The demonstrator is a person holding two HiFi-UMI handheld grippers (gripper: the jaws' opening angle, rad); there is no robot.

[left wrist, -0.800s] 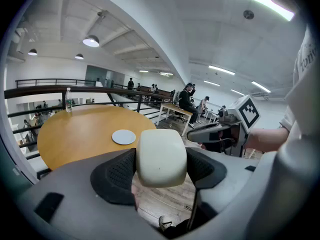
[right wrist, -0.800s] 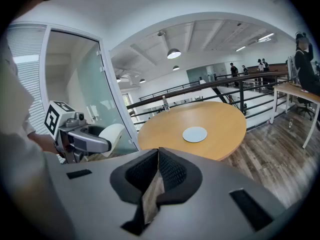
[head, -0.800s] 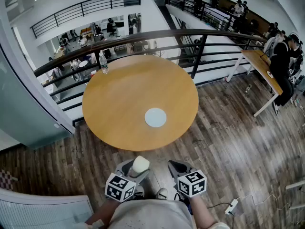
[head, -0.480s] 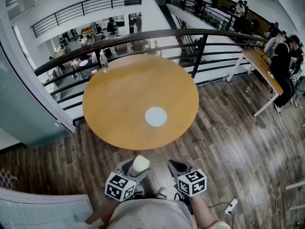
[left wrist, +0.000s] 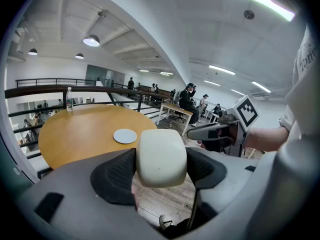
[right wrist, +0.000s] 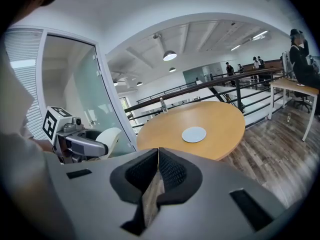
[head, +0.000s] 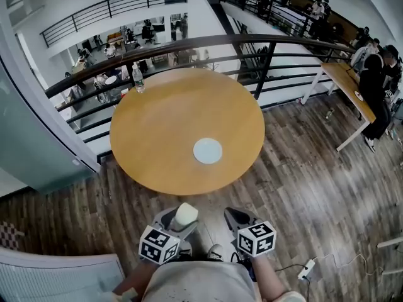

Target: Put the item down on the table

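My left gripper is shut on a cream, rounded cup-like item and holds it low by the person's body, short of the round wooden table. In the left gripper view the cream item fills the gap between the black pads. My right gripper is beside it, jaws pressed together with nothing between them. A pale round coaster lies on the table's near right part; the same coaster shows in the right gripper view.
A plastic water bottle stands at the table's far left edge. A dark railing curves behind the table, over a lower floor. People sit by a long desk at the right. A white power strip lies on the wood floor.
The view has shifted slightly, so the table sits a little higher and to the right. Both grippers stay near the body, the left still holding the cream item.
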